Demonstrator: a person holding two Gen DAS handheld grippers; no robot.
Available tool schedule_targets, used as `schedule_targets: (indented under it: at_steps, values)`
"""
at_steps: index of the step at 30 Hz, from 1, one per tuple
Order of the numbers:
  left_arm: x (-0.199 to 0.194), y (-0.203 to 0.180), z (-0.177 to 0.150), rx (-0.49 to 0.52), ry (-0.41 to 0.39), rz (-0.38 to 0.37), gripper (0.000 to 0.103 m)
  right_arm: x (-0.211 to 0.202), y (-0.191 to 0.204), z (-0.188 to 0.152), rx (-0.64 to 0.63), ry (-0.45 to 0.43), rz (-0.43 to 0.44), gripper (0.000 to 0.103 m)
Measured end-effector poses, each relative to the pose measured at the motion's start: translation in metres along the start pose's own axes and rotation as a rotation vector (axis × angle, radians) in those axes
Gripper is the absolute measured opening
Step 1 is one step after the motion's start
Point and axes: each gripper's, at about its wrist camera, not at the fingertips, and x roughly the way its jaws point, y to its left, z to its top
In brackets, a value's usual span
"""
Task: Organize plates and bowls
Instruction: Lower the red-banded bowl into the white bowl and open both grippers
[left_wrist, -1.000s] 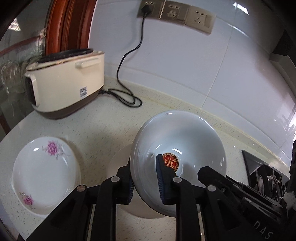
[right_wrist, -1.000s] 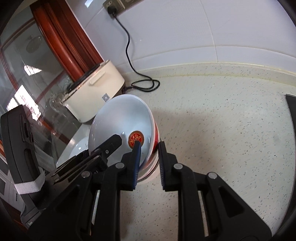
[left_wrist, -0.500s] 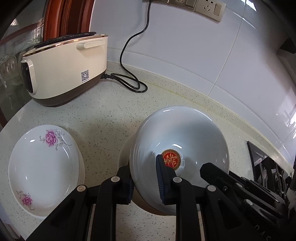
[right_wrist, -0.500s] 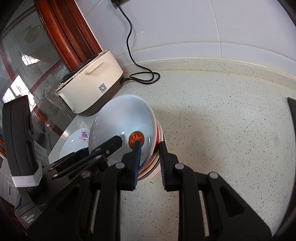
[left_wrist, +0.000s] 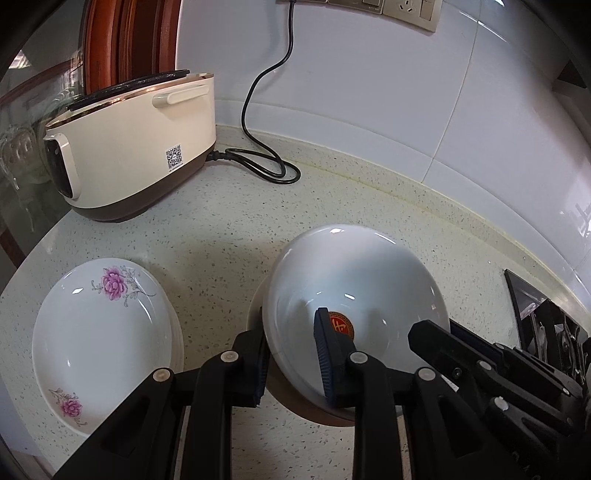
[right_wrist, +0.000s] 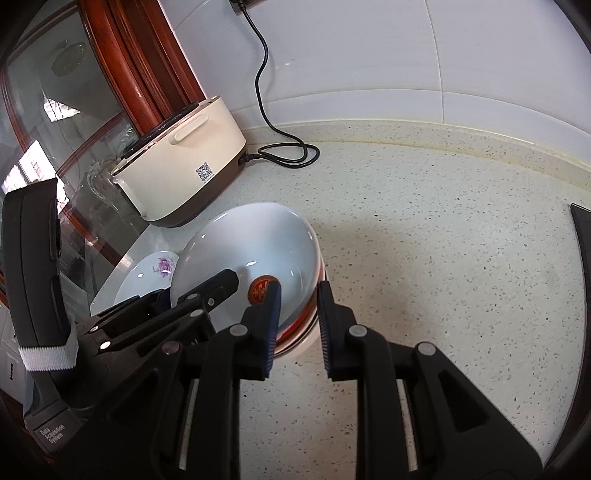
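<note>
A white bowl (left_wrist: 351, 280) with a red emblem inside sits on the speckled counter, seemingly nested on another bowl with a red-striped outside (right_wrist: 295, 325). My left gripper (left_wrist: 291, 358) is shut on its near-left rim, one finger inside, one outside. My right gripper (right_wrist: 297, 325) straddles the bowl's right rim with its fingers a little apart. The bowl also shows in the right wrist view (right_wrist: 251, 251). A stack of white flowered plates (left_wrist: 103, 332) lies left of the bowl and shows in the right wrist view (right_wrist: 147, 277).
A cream cooker (left_wrist: 129, 147) stands at the back left, its black cord (left_wrist: 266, 162) running up to a wall socket. A red wooden frame with glass lies behind it. A dark object (left_wrist: 535, 314) sits at the right. The counter edge runs along the left.
Both grippers and the bowl have come lower towards the counter. The right gripper's fingers have parted from the bowl's rim.
</note>
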Motion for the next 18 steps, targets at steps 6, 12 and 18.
schedule_targets:
  at_steps: [6, 12, 18]
  values:
    - [0.0003, -0.0006, 0.0002, 0.007, -0.002, 0.004, 0.026, 0.0, -0.0012, 0.0001, 0.005, 0.003, -0.007, 0.027]
    - [-0.001, -0.0008, 0.0003, 0.012, 0.01, 0.006, 0.027, 0.0003, -0.0049, 0.0001, 0.021, 0.004, -0.023, 0.037]
    - [-0.0051, -0.0049, -0.0021, 0.038, 0.003, 0.028, 0.028, 0.001, -0.0065, -0.0002, 0.029, 0.007, -0.029, 0.039]
